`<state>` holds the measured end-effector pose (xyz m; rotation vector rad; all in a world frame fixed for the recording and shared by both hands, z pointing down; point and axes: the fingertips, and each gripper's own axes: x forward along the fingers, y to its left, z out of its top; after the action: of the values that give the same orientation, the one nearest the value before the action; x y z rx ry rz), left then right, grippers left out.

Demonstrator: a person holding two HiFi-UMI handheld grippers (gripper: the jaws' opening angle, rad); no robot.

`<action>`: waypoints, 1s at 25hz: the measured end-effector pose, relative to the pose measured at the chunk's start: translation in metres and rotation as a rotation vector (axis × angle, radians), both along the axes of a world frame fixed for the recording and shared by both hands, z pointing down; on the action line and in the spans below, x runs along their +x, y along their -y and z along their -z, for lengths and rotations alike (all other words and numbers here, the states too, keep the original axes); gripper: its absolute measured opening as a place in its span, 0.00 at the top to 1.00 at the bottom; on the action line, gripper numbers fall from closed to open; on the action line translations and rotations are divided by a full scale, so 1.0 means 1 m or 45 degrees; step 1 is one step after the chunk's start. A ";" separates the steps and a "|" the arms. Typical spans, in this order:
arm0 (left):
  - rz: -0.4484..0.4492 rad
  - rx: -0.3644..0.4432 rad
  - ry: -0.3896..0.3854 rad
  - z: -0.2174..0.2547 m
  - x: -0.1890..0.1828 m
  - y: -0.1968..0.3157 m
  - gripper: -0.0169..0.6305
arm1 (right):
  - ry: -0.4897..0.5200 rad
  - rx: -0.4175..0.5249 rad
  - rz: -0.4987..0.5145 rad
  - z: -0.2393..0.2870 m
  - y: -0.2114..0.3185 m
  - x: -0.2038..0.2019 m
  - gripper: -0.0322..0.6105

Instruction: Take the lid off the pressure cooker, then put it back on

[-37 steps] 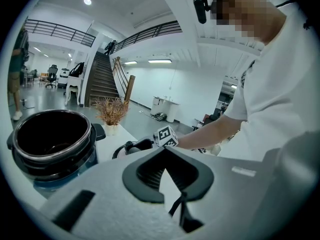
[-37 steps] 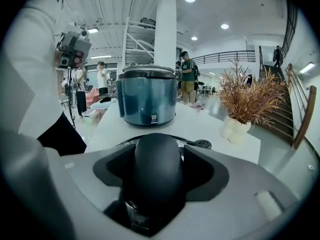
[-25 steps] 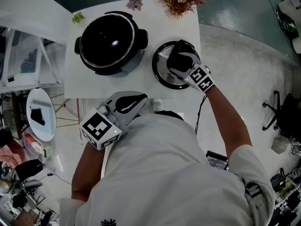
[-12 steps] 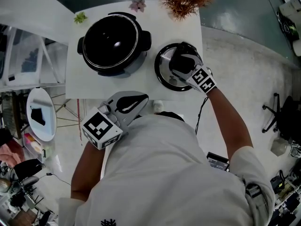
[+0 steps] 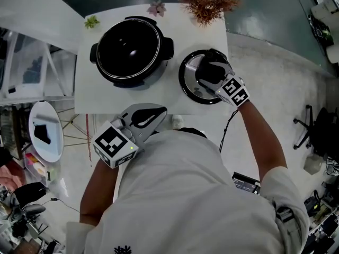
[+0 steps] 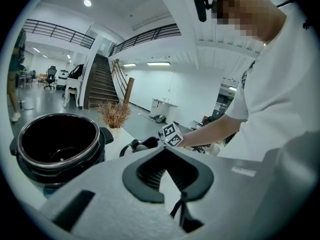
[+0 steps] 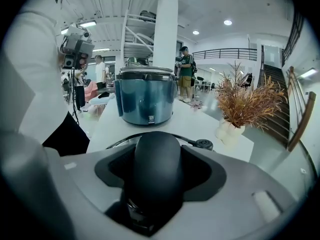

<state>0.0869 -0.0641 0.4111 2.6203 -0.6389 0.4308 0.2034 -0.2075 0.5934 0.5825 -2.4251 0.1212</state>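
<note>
One open cooker (image 5: 132, 49) and one lid (image 5: 189, 82) sit on the counter (image 5: 85, 91). Right gripper (image 5: 211, 67) clasps the lid's knob (image 7: 157, 169); left gripper (image 5: 160, 110) is closed, empty.

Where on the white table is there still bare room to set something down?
The widest bare patch of the white table is the near-left strip, between the open black pressure-cooker pot and the near edge. The gap between pot and black round lid, gripped by the right gripper, is narrow. The far edge holds a dried brown plant and smaller sprigs.
</note>
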 end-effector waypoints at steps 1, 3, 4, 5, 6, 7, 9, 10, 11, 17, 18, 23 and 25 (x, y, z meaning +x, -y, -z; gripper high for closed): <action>-0.002 0.001 -0.003 0.000 -0.002 0.001 0.96 | -0.001 0.001 -0.007 0.004 0.000 0.002 0.50; -0.007 0.006 -0.010 0.001 -0.006 0.004 0.96 | -0.002 0.001 -0.026 0.011 0.000 0.008 0.50; -0.010 0.009 -0.015 0.002 -0.008 0.004 0.96 | -0.002 0.000 -0.036 0.015 -0.001 0.012 0.50; -0.016 0.012 -0.019 0.003 -0.010 0.005 0.96 | -0.001 0.001 -0.048 0.019 -0.001 0.015 0.50; -0.022 0.015 -0.024 0.004 -0.011 0.006 0.96 | 0.000 0.002 -0.059 0.024 -0.002 0.018 0.50; -0.029 0.018 -0.030 0.005 -0.013 0.007 0.96 | 0.000 0.004 -0.070 0.030 -0.002 0.021 0.50; -0.041 0.021 -0.041 0.006 -0.015 0.008 0.96 | 0.004 0.006 -0.087 0.041 -0.003 0.025 0.50; -0.048 0.021 -0.046 0.007 -0.016 0.009 0.96 | 0.006 0.009 -0.093 0.047 -0.003 0.027 0.50; -0.056 0.022 -0.051 0.007 -0.018 0.010 0.96 | 0.009 0.010 -0.100 0.053 -0.003 0.029 0.50; -0.107 0.035 -0.076 0.011 -0.026 0.018 0.96 | 0.030 0.005 -0.126 0.099 -0.005 0.037 0.50; -0.113 0.037 -0.078 0.012 -0.028 0.019 0.96 | 0.028 0.006 -0.126 0.107 -0.005 0.037 0.50; -0.143 0.039 -0.097 0.017 -0.039 0.023 0.96 | 0.036 0.008 -0.122 0.149 -0.005 0.035 0.50; -0.151 0.043 -0.101 0.019 -0.046 0.024 0.96 | 0.047 0.008 -0.121 0.163 -0.005 0.029 0.50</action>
<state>0.0406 -0.0879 0.3917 2.7016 -0.4704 0.3515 0.2326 -0.2021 0.4299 0.7042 -2.4347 0.1651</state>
